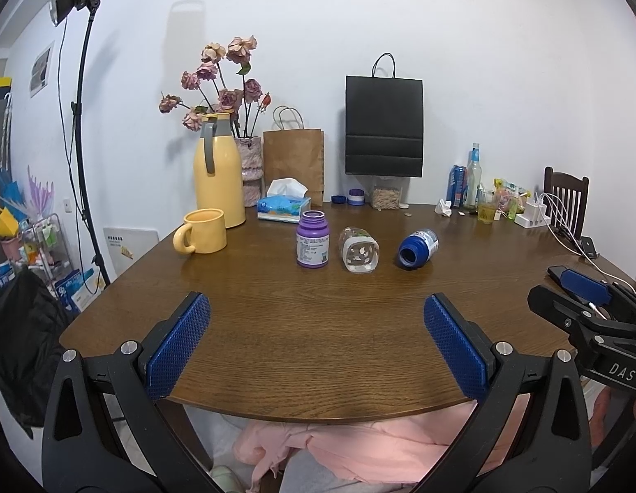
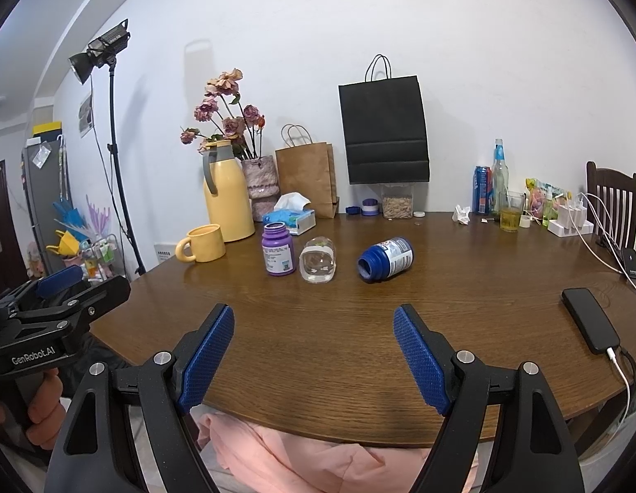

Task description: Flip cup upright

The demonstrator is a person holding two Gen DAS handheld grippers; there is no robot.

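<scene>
Left tool (image 1: 317, 343): held low over the near edge of the table (image 1: 318, 328), jaws spread wide, nothing between them. Blue textured pads (image 1: 179, 345) face inward.

Right tool (image 2: 313, 357): likewise over the near table edge, jaws wide apart, holding nothing. Seen from the left wrist camera it sits at the far right, side-on.

Cup (image 1: 358, 249): clear glass with a white band and small printed motifs, lying on its side near the middle of the table, base toward the cameras. It lies well beyond both tools, untouched; roughly straight ahead of the left tool's gap and ahead and slightly left of the right tool's gap (image 2: 318, 264).

Purple bottle (image 1: 313, 244): upright, uncapped, just left of the cup, a narrow gap between them.

Blue bottle (image 1: 417, 246): on its side to the right of the cup, open mouth toward the cameras, apart from the cup.

Yellow mug (image 1: 202, 231): upright at the left, handle to the left, in front of the yellow thermos jug (image 1: 217, 176).

Tissue box (image 1: 283, 205): behind the purple bottle.

Brown paper bag (image 1: 294, 162) and black paper bag (image 1: 384, 125): along the wall at the table's back.

Phone (image 2: 590, 314): face-down, dark, at the right table edge, white cable plugged in.
</scene>
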